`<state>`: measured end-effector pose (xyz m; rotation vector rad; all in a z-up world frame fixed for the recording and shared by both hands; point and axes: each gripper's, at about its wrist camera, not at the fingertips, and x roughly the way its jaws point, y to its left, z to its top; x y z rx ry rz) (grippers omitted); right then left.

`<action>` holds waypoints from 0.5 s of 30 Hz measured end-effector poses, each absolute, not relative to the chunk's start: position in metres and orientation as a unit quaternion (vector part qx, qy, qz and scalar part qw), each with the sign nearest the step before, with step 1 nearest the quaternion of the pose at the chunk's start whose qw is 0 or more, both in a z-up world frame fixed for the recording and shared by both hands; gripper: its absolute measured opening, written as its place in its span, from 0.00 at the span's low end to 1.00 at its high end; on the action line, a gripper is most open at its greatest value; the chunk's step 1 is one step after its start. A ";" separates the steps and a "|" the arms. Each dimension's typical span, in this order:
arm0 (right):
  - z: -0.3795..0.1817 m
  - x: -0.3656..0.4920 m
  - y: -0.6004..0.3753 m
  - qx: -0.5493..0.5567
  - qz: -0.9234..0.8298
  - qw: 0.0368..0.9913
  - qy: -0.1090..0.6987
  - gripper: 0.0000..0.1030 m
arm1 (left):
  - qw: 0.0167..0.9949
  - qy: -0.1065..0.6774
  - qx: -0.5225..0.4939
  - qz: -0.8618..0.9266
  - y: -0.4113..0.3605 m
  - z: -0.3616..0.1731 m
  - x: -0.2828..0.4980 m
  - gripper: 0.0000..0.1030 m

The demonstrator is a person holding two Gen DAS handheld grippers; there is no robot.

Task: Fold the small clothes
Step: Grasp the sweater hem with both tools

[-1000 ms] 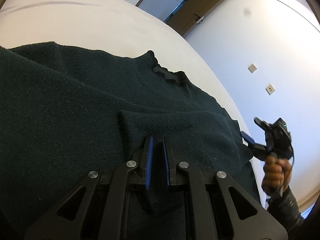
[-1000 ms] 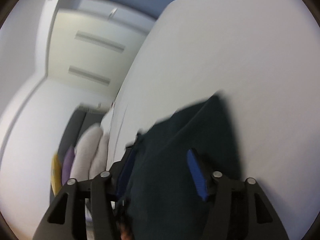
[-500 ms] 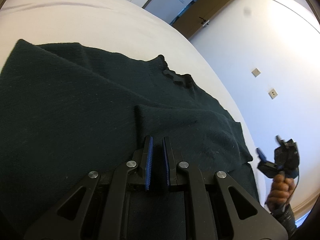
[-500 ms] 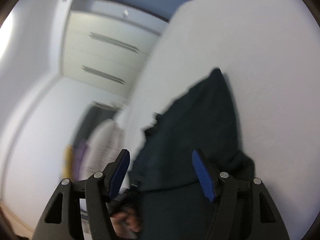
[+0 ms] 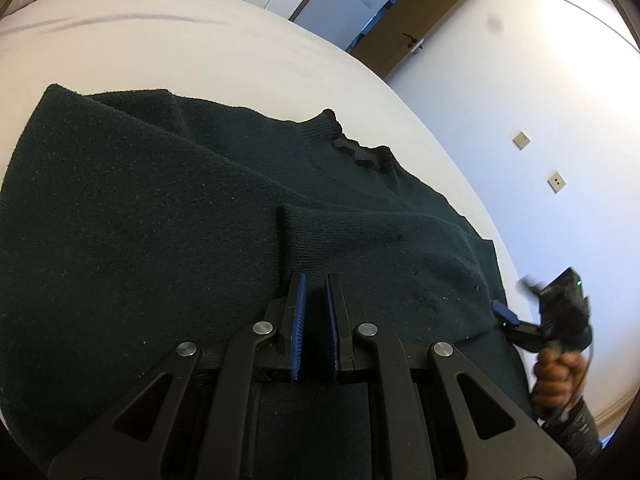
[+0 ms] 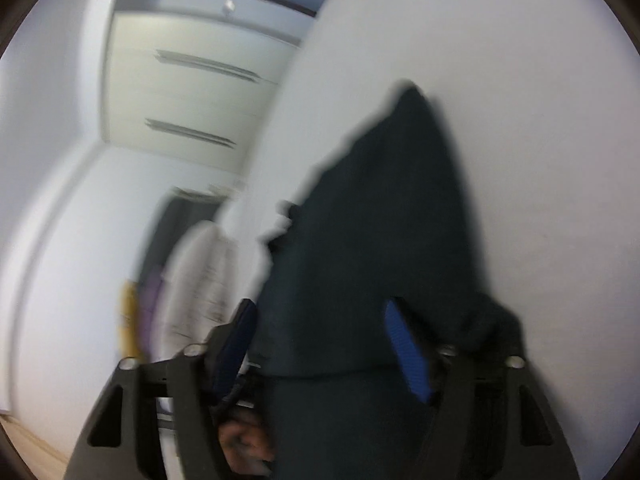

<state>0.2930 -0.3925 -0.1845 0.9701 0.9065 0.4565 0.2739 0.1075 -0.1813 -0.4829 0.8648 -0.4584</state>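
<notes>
Sweater (image 5: 168, 216), dark and knitted, is spread near the bed's (image 5: 200, 40) right edge; its sleeve is pinned by the left gripper (image 5: 316, 312), jaws together, while the right gripper's (image 6: 328, 344) jaws, just closing, are kept apart around the hem for folding.

Soft even indoor light, strong fisheye bending with dark corners, right wrist view motion-blurred throughout

White bed (image 5: 208, 52) filling most of both views. Beyond its far edge: brown door (image 5: 416, 20), white wardrobe (image 6: 192, 80). Right of bed: white wall with two switch plates (image 5: 521, 140). At bed's head: pale pillows (image 6: 200, 280), blurred.
</notes>
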 end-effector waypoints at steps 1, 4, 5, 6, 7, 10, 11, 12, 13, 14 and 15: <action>-0.186 0.289 -0.395 0.437 0.205 0.771 0.416 0.40 | 0.854 0.411 -0.232 -0.219 0.108 -0.181 0.274 0.10; -0.189 0.273 -0.412 0.443 0.185 0.774 0.413 0.25 | 0.852 0.411 -0.239 -0.217 0.112 -0.181 0.272 0.10; -0.191 0.266 -0.421 0.439 0.163 0.779 0.416 0.20 | 0.852 0.412 -0.242 -0.214 0.114 -0.179 0.270 0.10; -0.194 0.258 -0.429 0.449 0.153 0.778 0.413 0.16 | 0.852 0.414 -0.244 -0.206 0.116 -0.178 0.267 0.11; -0.194 0.250 -0.437 0.458 0.143 0.775 0.410 0.16 | 0.853 0.419 -0.246 -0.193 0.120 -0.177 0.262 0.11; -0.170 0.218 -0.445 0.432 0.104 0.805 0.394 0.52 | 0.849 0.425 -0.258 -0.179 0.133 -0.172 0.239 0.11; -0.158 0.204 -0.444 0.415 0.098 0.821 0.381 0.64 | 0.850 0.426 -0.256 -0.175 0.136 -0.169 0.231 0.11; -0.148 0.194 -0.443 0.404 0.100 0.830 0.371 0.66 | 0.853 0.425 -0.250 -0.171 0.138 -0.164 0.220 0.11; -0.138 0.182 -0.439 0.391 0.106 0.839 0.363 0.66 | 0.859 0.421 -0.240 -0.167 0.139 -0.157 0.207 0.13; -0.129 0.169 -0.434 0.375 0.111 0.848 0.358 0.66 | 0.866 0.414 -0.226 -0.163 0.140 -0.148 0.193 0.18; -0.119 0.155 -0.427 0.353 0.110 0.859 0.355 0.66 | 0.875 0.404 -0.214 -0.163 0.141 -0.138 0.178 0.21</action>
